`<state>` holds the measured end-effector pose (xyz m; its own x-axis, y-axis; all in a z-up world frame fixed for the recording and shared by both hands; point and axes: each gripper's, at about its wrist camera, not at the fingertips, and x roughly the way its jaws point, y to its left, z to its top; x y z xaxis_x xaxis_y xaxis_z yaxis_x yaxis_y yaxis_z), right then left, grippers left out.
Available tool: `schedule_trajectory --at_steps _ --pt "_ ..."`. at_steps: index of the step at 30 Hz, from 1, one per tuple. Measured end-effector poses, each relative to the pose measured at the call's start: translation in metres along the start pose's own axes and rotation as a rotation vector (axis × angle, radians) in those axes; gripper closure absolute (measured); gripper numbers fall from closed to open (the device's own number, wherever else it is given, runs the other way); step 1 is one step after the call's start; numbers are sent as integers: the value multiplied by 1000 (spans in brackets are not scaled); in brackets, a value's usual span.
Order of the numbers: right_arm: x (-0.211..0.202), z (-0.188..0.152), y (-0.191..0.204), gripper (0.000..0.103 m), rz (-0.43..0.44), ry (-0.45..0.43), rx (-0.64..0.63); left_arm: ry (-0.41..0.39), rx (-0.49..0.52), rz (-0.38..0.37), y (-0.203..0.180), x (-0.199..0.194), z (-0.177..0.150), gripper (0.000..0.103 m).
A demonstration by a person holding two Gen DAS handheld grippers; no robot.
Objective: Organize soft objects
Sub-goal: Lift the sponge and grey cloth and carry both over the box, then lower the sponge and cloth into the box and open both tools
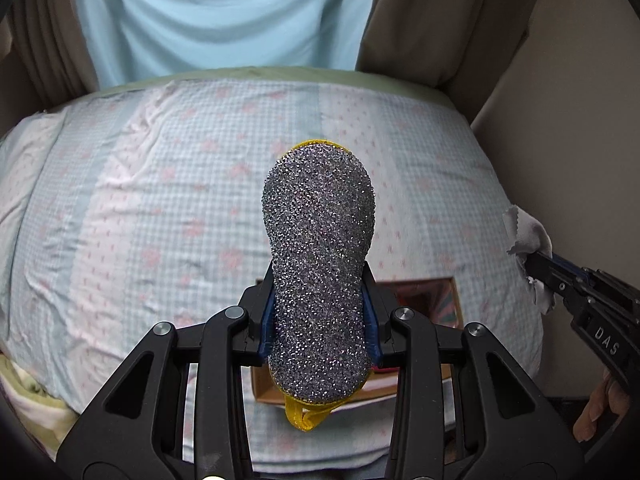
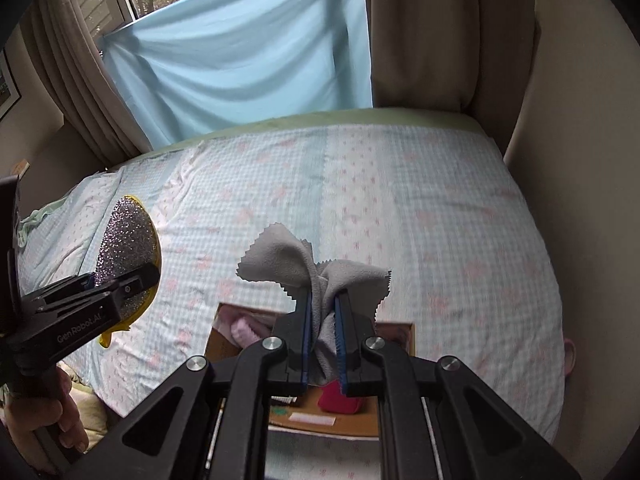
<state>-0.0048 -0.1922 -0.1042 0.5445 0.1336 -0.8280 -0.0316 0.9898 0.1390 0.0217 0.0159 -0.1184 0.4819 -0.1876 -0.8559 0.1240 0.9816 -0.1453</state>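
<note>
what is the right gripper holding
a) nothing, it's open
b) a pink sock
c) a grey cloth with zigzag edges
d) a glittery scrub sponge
c: in the right wrist view the right gripper is shut on the grey cloth, its pinked edges fanning out above the fingers, while the sparkly sponge sits in the left gripper.

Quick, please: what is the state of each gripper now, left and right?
Left gripper: closed on the glittery sponge.
Right gripper: closed on the grey cloth, above the cardboard box.
</note>
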Motion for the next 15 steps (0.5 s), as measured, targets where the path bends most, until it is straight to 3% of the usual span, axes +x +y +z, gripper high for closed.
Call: schedule_trajectory --at_steps 15 --pt "85 -78 -5 93 -40 230 -16 246 58 11 -11 101 -70 71"
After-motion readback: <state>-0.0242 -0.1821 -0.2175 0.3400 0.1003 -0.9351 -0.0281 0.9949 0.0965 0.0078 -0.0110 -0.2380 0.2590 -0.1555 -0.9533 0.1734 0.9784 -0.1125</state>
